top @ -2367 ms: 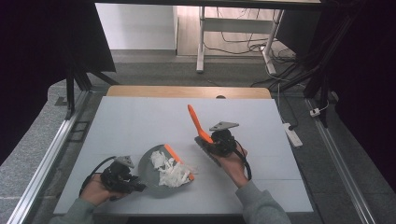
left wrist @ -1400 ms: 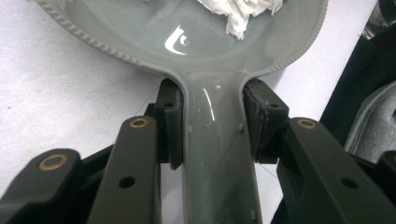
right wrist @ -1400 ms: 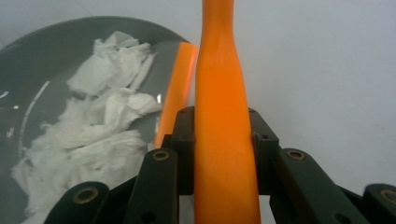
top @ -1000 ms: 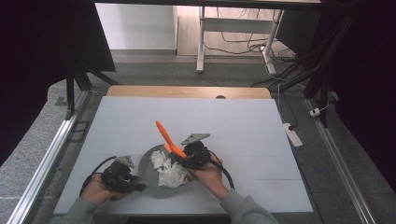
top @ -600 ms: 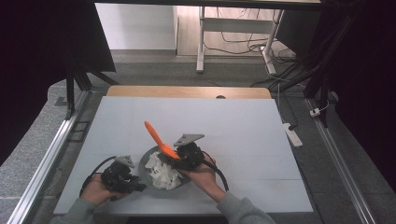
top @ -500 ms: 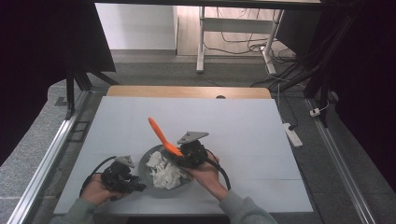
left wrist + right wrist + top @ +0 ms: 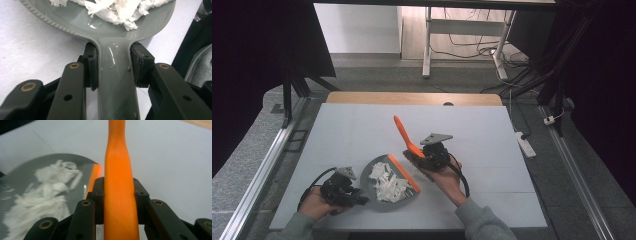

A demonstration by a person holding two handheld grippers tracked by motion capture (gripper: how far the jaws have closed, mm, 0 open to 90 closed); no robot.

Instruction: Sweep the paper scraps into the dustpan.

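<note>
A grey dustpan (image 7: 365, 183) with an orange front lip (image 7: 404, 174) lies flat near the table's front edge. A heap of white paper scraps (image 7: 387, 183) fills it. My left gripper (image 7: 357, 197) is shut on the pan's handle (image 7: 115, 87), its pads pressing both sides. Just right of the orange lip, my right gripper (image 7: 418, 156) is shut on an orange brush handle (image 7: 402, 131), which sticks up and away from me. In the right gripper view the handle (image 7: 118, 177) runs between the jaws, and the pan with scraps (image 7: 52, 192) lies to the left. The brush head is hidden.
The pale grey table top (image 7: 492, 145) stretches wide behind and to the right of the pan. A wooden strip (image 7: 412, 98) runs along its far edge. A white power strip (image 7: 524, 141) lies on the floor off the right side.
The right gripper swept the brush left over the pan, then drew back to the right of the orange lip. The left gripper and the pan stayed in place.
</note>
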